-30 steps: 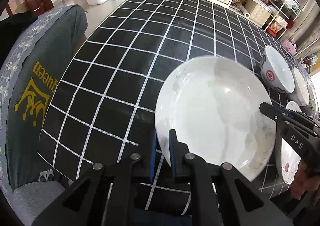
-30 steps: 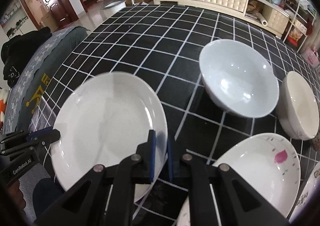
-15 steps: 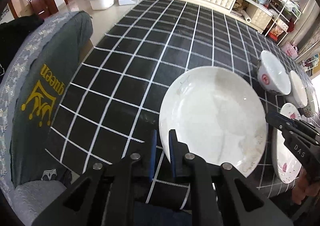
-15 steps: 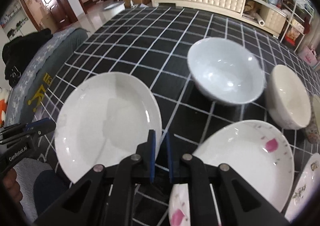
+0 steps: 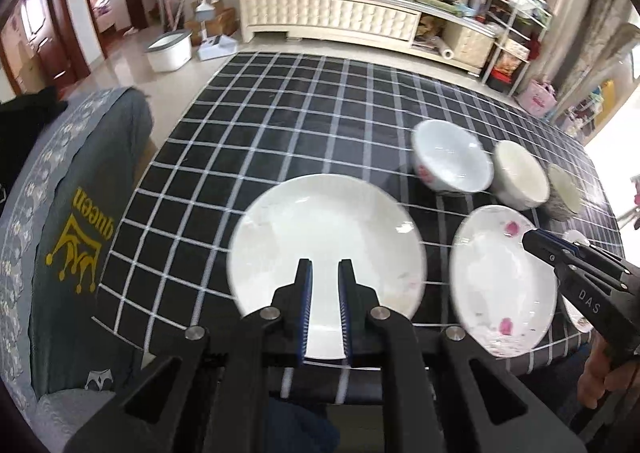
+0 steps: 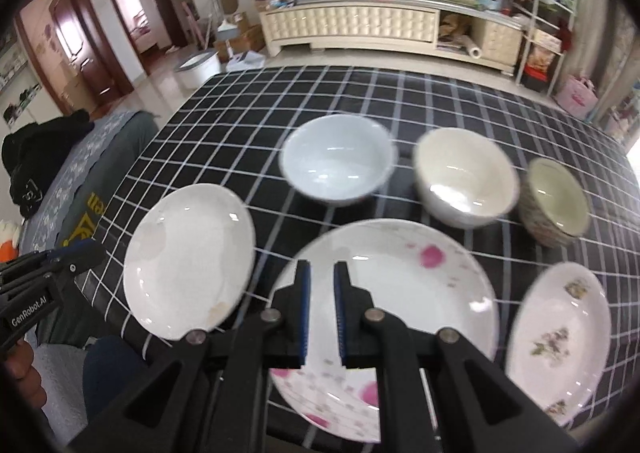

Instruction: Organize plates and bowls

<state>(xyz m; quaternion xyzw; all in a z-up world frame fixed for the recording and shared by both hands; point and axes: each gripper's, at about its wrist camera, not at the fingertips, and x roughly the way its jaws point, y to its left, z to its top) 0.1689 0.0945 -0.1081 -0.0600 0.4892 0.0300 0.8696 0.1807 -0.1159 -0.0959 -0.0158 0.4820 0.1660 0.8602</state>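
Observation:
A plain white plate [image 5: 328, 237] lies on the black checked tablecloth [image 5: 280, 141] near the front edge; it also shows in the right wrist view [image 6: 188, 257]. My left gripper [image 5: 325, 269] hovers over its near rim, slightly open and empty. A pink-flowered plate [image 6: 400, 285] lies to its right, also in the left wrist view [image 5: 500, 277]. My right gripper [image 6: 321, 269] hovers over that plate, slightly open and empty. Behind stand a white bowl [image 6: 338, 157], a cream bowl [image 6: 466, 177] and a patterned bowl [image 6: 556, 201]. A small floral plate [image 6: 560, 333] lies at right.
A grey chair cover with a yellow crown print [image 5: 80, 237] stands left of the table. A white cabinet [image 6: 360, 29] with clutter and a shelf rack [image 6: 548, 37] stand beyond the far edge. A white tub [image 5: 168, 49] sits on the floor.
Both grippers have pulled back and up from the white plate, and their jaws have opened a little. The right gripper has shifted right, over the pink-flowered plate. The views now take in more of the table.

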